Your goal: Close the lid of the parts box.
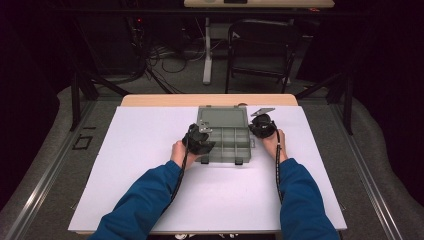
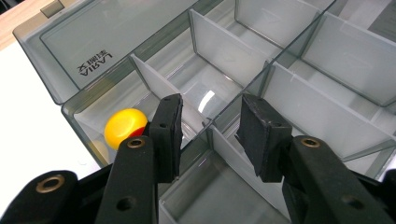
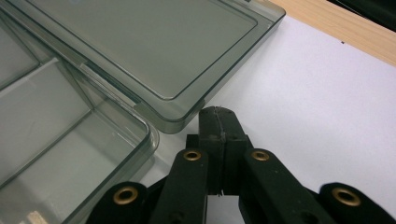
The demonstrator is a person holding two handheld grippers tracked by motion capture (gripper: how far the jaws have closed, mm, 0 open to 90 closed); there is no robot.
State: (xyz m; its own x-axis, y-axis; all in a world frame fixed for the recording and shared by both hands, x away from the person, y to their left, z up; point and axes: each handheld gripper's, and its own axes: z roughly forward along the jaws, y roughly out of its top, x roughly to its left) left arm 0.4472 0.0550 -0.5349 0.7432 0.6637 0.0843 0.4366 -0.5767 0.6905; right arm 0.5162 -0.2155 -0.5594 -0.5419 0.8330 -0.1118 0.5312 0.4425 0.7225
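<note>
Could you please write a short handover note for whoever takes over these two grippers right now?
Left gripper: jaws open, nothing between the pads, poised over the dividers of the open organizer box.
Right gripper: jaws shut, empty, over the white sheet just off the corner of the box lid, which lies folded back flat.
Things: a yellow ball sits in a compartment at the box's edge, beside the left gripper's pad.
Done: the box is open and the ball is inside.
Left: probably closing the lid; the right gripper seems placed for that.
</note>
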